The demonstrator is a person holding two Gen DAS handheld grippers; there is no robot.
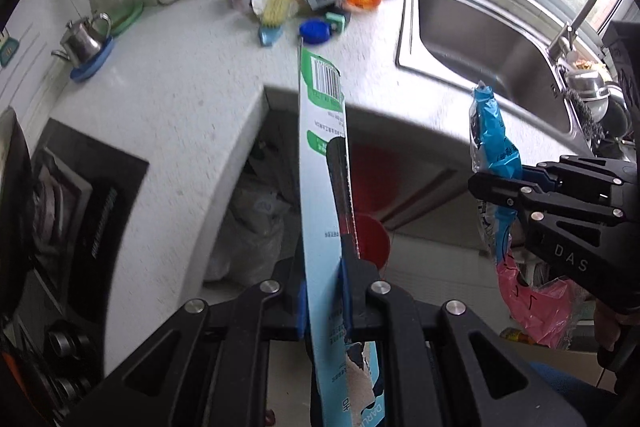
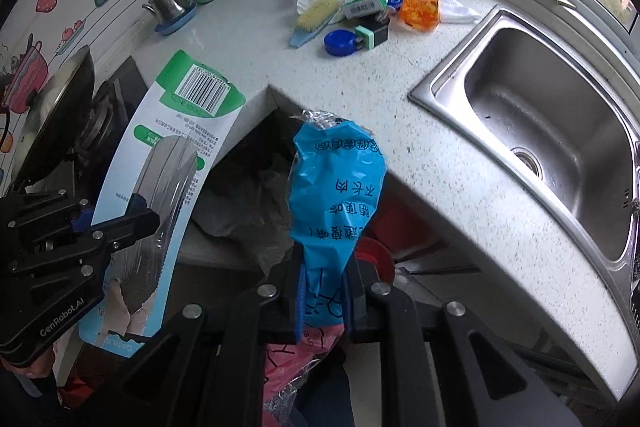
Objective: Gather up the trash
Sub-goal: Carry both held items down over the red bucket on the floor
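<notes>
In the left wrist view, a long card package [image 1: 322, 163] with a green top and a barcode is clamped edge-on between the blue pads of the left gripper [image 1: 323, 301] at the lower centre, and its length runs up the middle of the frame. At the right edge, a crumpled blue wrapper [image 1: 494, 143] is pinched by the right gripper [image 1: 500, 193].

In the right wrist view, the same wrapper [image 2: 336, 183] is held at the centre by the closed right gripper [image 2: 324, 301], and the package [image 2: 180, 147] is seen flat-on at the left, gripped by the left gripper [image 2: 138, 211].

More trash is left in a pile [image 2: 360, 7] on the speckled counter [image 2: 248, 55] at the upper centre. A steel sink [image 2: 560, 131] is set at the right, and a red bin [image 1: 372, 239] is seen below the counter edge.
</notes>
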